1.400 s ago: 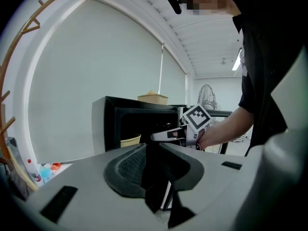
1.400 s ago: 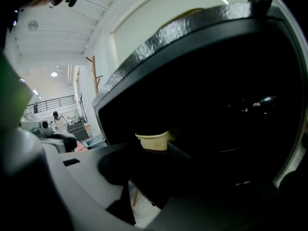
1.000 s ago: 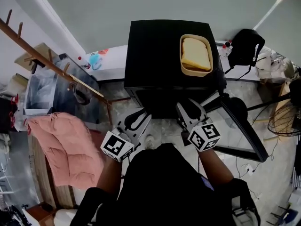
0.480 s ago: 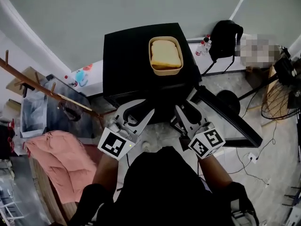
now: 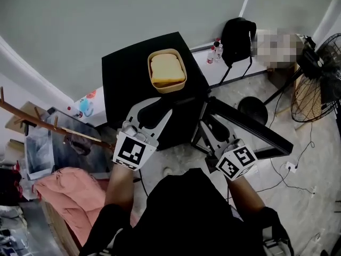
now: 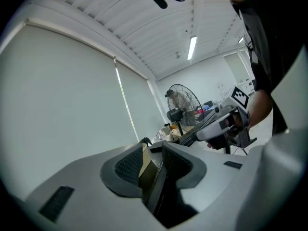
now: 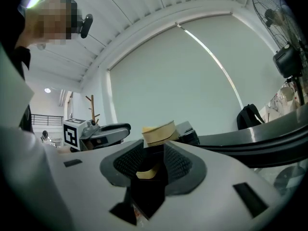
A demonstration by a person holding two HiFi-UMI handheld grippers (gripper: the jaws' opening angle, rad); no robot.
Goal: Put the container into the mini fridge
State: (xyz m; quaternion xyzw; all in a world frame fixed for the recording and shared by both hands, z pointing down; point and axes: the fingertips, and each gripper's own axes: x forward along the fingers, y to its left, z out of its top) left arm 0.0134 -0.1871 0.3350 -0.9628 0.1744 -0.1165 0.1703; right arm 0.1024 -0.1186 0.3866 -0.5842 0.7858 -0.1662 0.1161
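Nearest me, my left gripper (image 5: 154,113) has just been opening its jaws and my right gripper (image 5: 209,129) closing its own a little. Both stand apart and empty, and both have risen toward the mini fridge (image 5: 128,79). Its door (image 5: 250,129) hangs open. The container (image 5: 170,89), holding a yellow block (image 5: 166,69), waits untouched on the fridge top, so I judge the pickup comes next.

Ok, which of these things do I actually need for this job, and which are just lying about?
For the job: tan container, sitting on top of the black mini fridge; the fridge's open door.
Just lying about: fan, black backpack, bottles, pink cloth, wooden coat rack.
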